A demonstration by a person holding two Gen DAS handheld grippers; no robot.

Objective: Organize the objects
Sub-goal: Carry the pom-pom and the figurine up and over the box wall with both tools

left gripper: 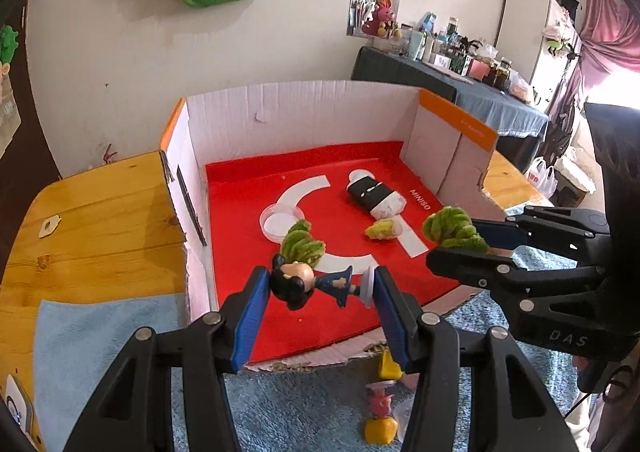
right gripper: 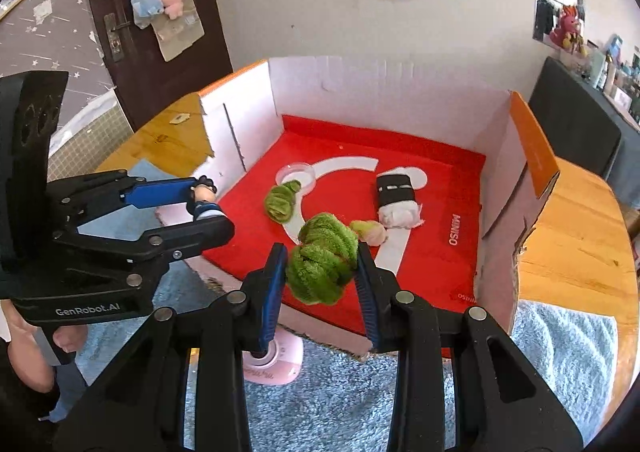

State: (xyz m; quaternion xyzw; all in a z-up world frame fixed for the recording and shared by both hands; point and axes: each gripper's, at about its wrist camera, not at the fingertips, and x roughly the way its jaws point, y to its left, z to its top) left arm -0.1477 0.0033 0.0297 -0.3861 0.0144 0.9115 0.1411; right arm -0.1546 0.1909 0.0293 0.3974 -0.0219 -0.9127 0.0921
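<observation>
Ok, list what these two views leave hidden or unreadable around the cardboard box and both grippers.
- Pink and yellow toy, left wrist view: the left gripper holding the dark-haired figurine covers part of it.
- Pink round device, right wrist view: largely behind the right gripper clamping the green fuzzy bundle.
- Orange flap lettering on the cardboard box: too small.

Dark-haired figurine (left gripper: 316, 286) sideways in left claw (left gripper: 318, 288); green fuzzy bundle (right gripper: 322, 258) — right claw (right gripper: 322, 266).
</observation>
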